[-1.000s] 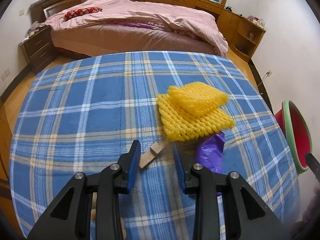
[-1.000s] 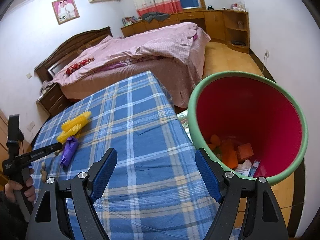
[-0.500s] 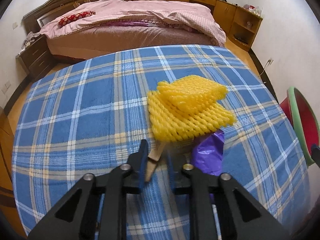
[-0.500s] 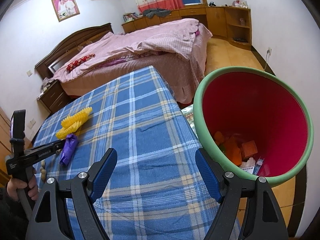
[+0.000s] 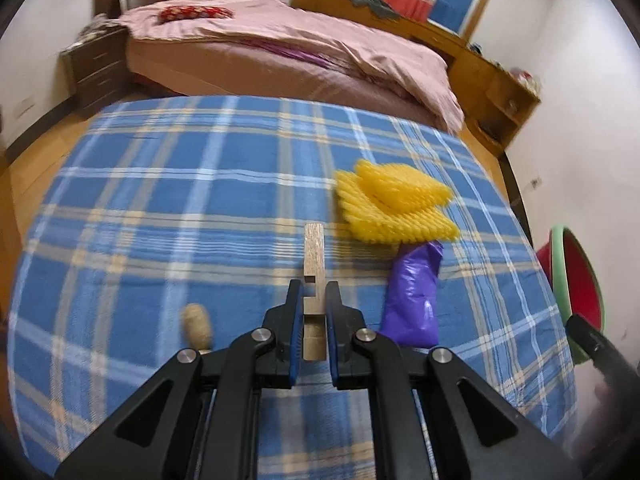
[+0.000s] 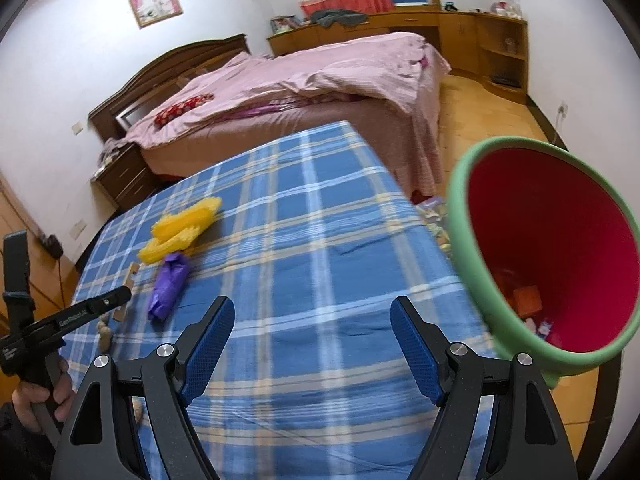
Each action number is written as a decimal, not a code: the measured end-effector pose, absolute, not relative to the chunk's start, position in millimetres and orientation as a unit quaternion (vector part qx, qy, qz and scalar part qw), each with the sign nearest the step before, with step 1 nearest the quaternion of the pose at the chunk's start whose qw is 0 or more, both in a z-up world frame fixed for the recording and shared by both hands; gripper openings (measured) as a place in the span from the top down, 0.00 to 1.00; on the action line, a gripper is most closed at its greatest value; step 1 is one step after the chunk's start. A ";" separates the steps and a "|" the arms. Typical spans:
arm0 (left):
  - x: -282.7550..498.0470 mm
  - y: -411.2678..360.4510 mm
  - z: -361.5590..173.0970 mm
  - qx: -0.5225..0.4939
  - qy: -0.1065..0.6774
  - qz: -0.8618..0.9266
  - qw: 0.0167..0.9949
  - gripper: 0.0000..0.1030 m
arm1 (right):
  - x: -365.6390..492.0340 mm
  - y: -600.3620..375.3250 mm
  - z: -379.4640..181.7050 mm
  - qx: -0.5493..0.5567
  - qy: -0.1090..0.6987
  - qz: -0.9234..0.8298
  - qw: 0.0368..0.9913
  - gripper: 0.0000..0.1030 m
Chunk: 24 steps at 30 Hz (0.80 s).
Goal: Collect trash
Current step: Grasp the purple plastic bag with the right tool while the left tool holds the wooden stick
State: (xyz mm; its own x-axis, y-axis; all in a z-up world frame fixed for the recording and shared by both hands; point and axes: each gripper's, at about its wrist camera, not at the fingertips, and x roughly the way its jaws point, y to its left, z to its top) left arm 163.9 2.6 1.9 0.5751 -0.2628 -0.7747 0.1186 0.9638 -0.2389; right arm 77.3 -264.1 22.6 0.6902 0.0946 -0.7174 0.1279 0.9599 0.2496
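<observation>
While bin (image 6: 472, 216) shows rightward, wooden piece (image 5: 313, 258) notched

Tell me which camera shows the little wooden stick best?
The left wrist view: the wooden stick is close, dead centre, pinched in the left gripper. The right wrist view shows it small, far away and partly hidden.

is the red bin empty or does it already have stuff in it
Not empty. The right wrist view looks into the red bin, and an orange block and small scraps lie at its bottom.

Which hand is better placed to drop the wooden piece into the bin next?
Left. Its tool is closing on the wooden piece; the right tool is open and empty, beside the red bin.
</observation>
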 end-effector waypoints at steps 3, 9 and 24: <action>159.4 17.6 5.5 -0.085 0.441 -0.083 0.890 0.91 | 83.7 -248.1 22.5 0.136 0.396 0.004 0.908 0.21; 154.2 40.0 1.3 -0.103 0.439 -0.059 0.891 0.91 | 100.4 -212.8 18.5 0.123 0.408 0.031 0.904 0.21; 147.1 69.6 -2.6 -0.133 0.427 -0.038 0.894 0.91 | 145.0 -132.5 -0.7 0.068 0.429 0.061 0.899 0.21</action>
